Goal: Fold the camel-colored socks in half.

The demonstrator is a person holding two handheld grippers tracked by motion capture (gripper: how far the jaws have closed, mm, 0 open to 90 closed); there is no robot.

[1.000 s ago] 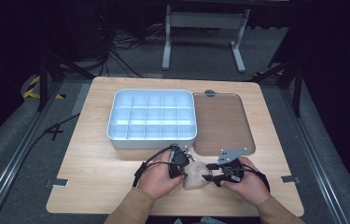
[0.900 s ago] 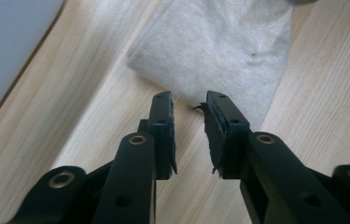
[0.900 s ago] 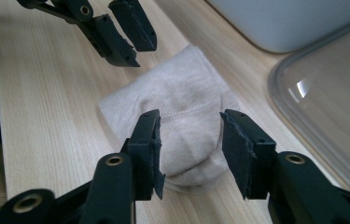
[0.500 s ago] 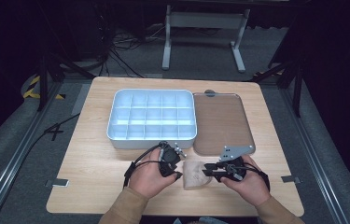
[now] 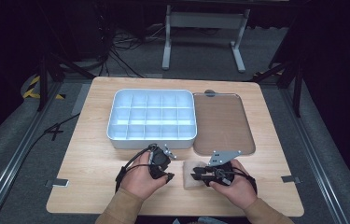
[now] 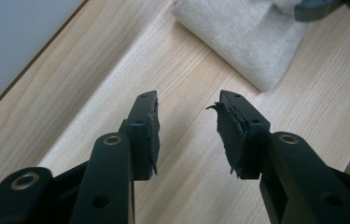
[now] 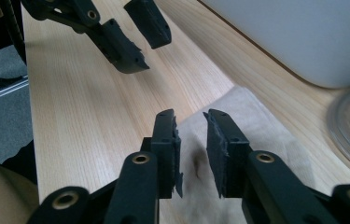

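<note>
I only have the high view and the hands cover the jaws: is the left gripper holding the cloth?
Observer: No. In the left gripper view, the left gripper has just been opening its jaws. There is nothing between them, only bare table below, and the cloth lies ahead, apart from them.
Operator: And the right one?
Observer: The right gripper stands over the near part of the cloth. Its jaws are a narrow gap apart and have just been opening, and the pads do not press on the cloth.
Operator: Anything on the cloth itself?
Observer: A small dark mark shows on it, in the gap between the right jaws.
</note>
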